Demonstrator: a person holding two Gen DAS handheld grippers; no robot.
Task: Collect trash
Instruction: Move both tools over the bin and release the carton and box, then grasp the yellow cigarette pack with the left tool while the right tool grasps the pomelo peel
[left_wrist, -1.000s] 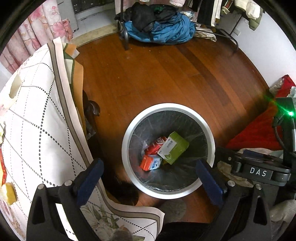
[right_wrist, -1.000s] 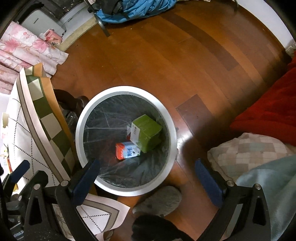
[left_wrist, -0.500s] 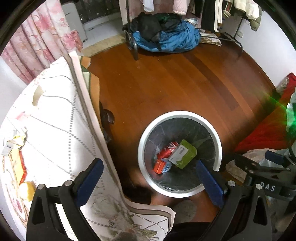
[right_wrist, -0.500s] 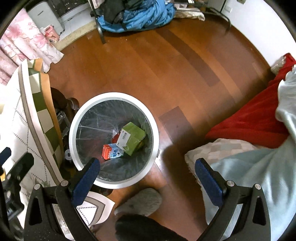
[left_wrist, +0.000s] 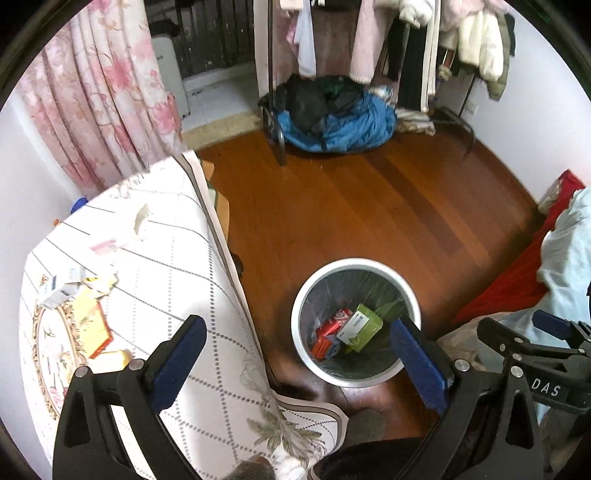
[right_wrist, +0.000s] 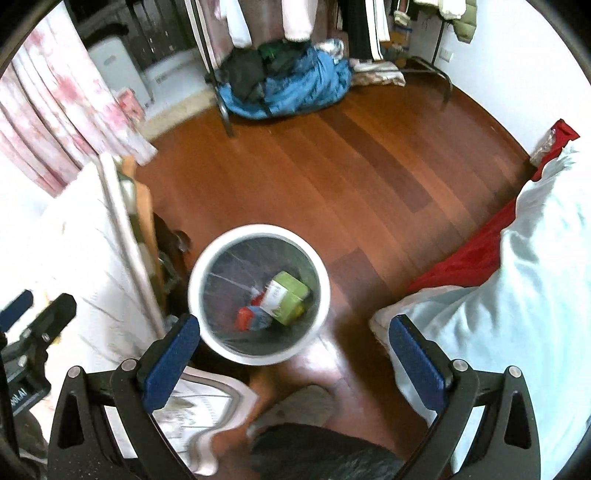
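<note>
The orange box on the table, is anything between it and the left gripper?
Nothing visible blocks it. The left gripper is open and empty, above the table edge. The orange box lies on the tablecloth with only bare cloth between it and the near finger. Paper scraps sit beyond the box.

A white round trash bin stands on a reddish wooden floor, holding a green box and red cartons. To its left, a table with a patterned cloth carries scattered wrappers. The left gripper hangs above, blue-padded jaws wide apart and empty.
</note>
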